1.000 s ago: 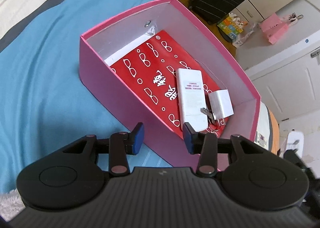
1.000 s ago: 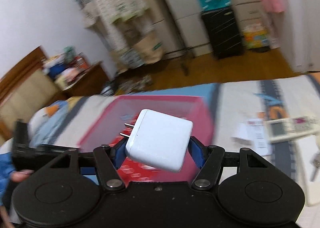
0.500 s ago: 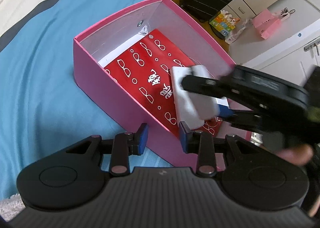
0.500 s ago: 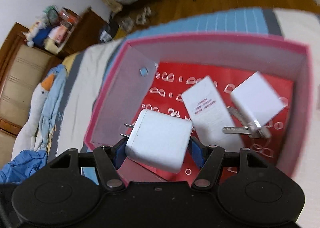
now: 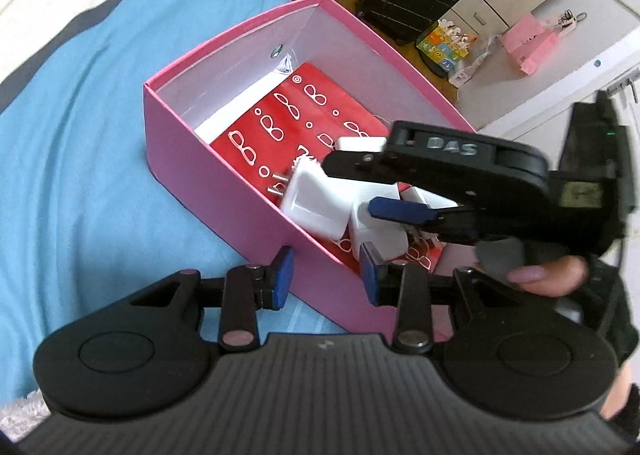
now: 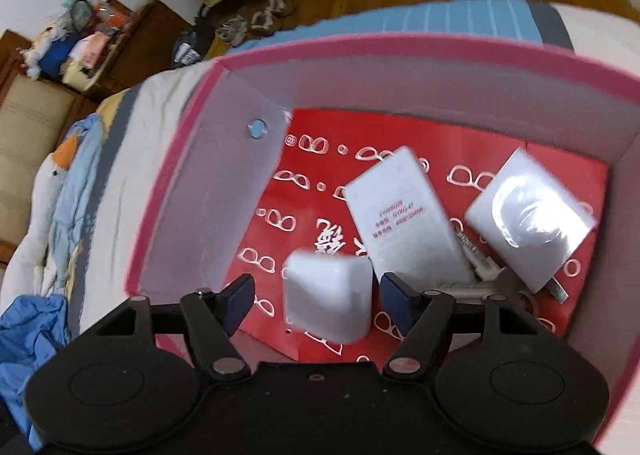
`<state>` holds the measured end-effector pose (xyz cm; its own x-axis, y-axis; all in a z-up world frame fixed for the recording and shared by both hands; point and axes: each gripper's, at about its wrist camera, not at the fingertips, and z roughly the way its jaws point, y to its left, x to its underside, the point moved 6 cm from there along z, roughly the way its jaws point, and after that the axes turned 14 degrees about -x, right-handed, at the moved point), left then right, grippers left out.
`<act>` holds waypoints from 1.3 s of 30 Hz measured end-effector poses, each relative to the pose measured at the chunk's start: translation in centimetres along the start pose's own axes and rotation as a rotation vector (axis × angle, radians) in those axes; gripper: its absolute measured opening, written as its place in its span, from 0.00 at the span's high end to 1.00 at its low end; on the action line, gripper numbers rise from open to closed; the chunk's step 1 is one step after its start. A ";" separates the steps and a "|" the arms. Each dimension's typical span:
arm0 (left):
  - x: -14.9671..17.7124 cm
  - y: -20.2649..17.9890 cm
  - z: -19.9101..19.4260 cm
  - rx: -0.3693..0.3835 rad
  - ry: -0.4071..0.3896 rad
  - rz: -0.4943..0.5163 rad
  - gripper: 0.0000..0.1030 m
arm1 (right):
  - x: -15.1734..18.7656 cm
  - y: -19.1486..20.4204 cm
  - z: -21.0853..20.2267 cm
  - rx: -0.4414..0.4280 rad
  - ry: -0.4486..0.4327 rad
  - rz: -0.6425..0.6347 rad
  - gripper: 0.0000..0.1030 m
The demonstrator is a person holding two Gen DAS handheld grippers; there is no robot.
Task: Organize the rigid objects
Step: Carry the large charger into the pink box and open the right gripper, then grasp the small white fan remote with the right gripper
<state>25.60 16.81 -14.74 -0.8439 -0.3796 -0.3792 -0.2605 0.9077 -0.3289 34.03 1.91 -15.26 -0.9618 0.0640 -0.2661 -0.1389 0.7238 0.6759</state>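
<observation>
Pink box [image 5: 224,159]: sits on a blue bedspread [image 5: 80,143], filling the middle of the left wrist view; a red printed sheet [image 6: 440,143] lines its floor.
White charger [image 6: 326,295]: low centre of the right wrist view, inside the box on the red sheet; in the left wrist view its metal prongs point toward the left of the frame.
Right gripper [image 6: 316,301]: reaches over the box; its jaws have just been opening and stand spread, with a gap showing between each blue pad and the charger that lies between them.
Left gripper [image 5: 324,279]: lower centre of its own view, just outside the box's near wall; jaws apart, nothing between them but the wall beyond.
Flat white block [image 6: 400,215]: right of the charger, printed label up.
Second white adapter [image 6: 528,215]: right side of the box; beside it lies what looks like a key, though blur makes that uncertain.
Hand [image 5: 548,275]: right edge of the left wrist view, gripping the right gripper's handle.
</observation>
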 end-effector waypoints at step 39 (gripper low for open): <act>1.0 -2.1 -0.8 -0.066 -0.045 0.067 0.67 | 3.9 -11.6 -19.0 0.378 -0.181 -0.365 0.50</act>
<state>24.94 14.66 -13.67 -0.8389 -0.3239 -0.4374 -0.2355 0.9405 -0.2448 27.44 -19.28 -11.11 -0.8068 -0.1440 -0.5730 -0.3288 0.9152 0.2329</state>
